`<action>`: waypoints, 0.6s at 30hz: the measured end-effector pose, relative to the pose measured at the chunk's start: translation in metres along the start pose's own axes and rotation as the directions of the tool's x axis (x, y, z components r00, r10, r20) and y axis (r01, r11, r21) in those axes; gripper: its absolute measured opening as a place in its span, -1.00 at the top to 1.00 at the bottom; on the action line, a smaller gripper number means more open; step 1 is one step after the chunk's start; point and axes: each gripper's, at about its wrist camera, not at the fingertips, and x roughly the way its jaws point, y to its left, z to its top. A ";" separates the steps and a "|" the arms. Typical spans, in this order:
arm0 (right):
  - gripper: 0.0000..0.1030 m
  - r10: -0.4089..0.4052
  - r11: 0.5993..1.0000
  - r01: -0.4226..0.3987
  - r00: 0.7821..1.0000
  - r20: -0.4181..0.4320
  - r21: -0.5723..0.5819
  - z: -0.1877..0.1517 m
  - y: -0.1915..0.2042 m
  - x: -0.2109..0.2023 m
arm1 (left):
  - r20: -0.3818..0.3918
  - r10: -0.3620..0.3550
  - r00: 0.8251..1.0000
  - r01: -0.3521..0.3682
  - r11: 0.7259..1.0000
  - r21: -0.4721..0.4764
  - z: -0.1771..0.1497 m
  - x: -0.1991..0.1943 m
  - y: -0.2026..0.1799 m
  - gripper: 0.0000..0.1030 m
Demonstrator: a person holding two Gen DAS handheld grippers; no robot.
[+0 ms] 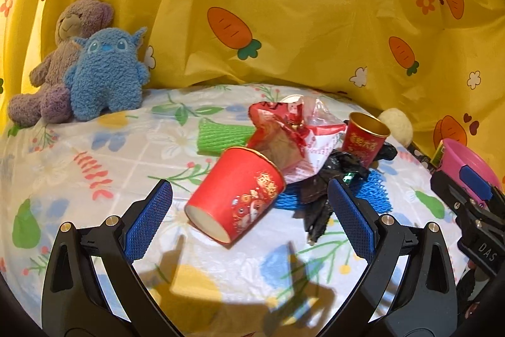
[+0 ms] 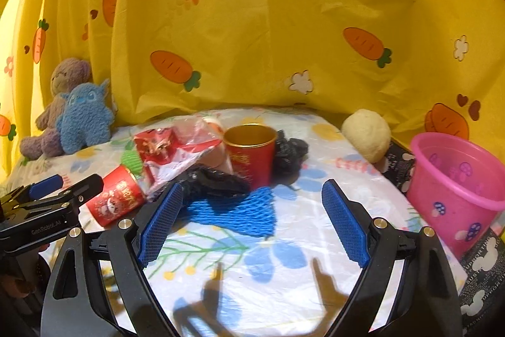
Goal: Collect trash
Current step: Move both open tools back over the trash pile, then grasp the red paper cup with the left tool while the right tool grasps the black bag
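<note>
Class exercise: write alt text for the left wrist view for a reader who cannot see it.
An open left hand-held gripper frames a tipped red paper cup on a floral cloth, with wrappers, black plastic and an upright red cup behind.

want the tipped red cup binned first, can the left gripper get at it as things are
Probably yes. The left gripper is open, and the tipped red cup lies on its side straight ahead between the fingers. Nothing stands between them; only the wrapper touches the cup's far rim.

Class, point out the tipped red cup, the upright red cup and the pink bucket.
tipped red cup [image 1: 240,191]: left wrist view, its side wall.
upright red cup [image 2: 251,158]: right wrist view, its front wall.
pink bucket [image 2: 454,195]: right wrist view, its outer wall.
</note>
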 end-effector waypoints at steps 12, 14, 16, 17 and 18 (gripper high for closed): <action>-0.60 0.090 0.996 -0.093 0.988 -0.127 -0.016 -0.001 0.051 0.053 | -0.029 0.009 1.000 -0.010 0.999 -0.044 0.008 0.016 0.037 -0.89; -0.53 0.093 0.995 -0.097 0.983 -0.155 -0.019 -0.001 0.054 0.063 | -0.034 0.004 0.999 -0.006 0.999 -0.038 0.007 0.018 0.039 -0.89; -0.39 0.100 0.994 -0.106 0.978 -0.183 -0.024 -0.003 0.057 0.071 | -0.045 -0.003 0.999 0.002 0.999 -0.039 0.005 0.021 0.040 -0.89; -0.32 0.106 0.993 -0.113 0.973 -0.205 -0.021 -0.003 0.057 0.076 | -0.052 -0.011 0.999 0.009 0.999 -0.045 0.005 0.023 0.042 -0.89; -0.21 0.111 0.993 -0.117 0.969 -0.219 -0.016 -0.003 0.056 0.079 | -0.058 -0.022 0.998 0.019 0.999 -0.051 0.004 0.024 0.042 -0.89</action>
